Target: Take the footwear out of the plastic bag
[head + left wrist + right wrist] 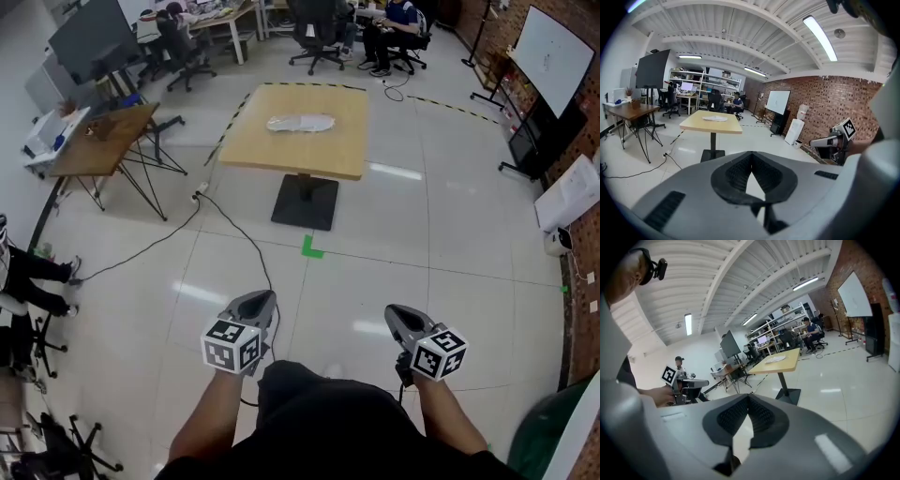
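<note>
A clear plastic bag point(300, 123) with pale footwear inside lies flat on a square wooden pedestal table point(298, 155) far ahead across the floor. The bag point(715, 118) also shows small in the left gripper view, and the bag point(775, 359) in the right gripper view. My left gripper point(260, 298) and right gripper point(394, 312) are held side by side close to my body, well short of the table. Both point forward and slightly down. The left gripper point(751, 154) has its jaws together with nothing between them, and so does the right gripper point(748, 398).
A black cable point(234, 234) runs over the glossy floor toward the table base, near a green tape mark point(310, 249). A second wooden desk point(103, 141) stands at the left. Office chairs and seated people are at the back, a whiteboard point(551, 56) at the right wall.
</note>
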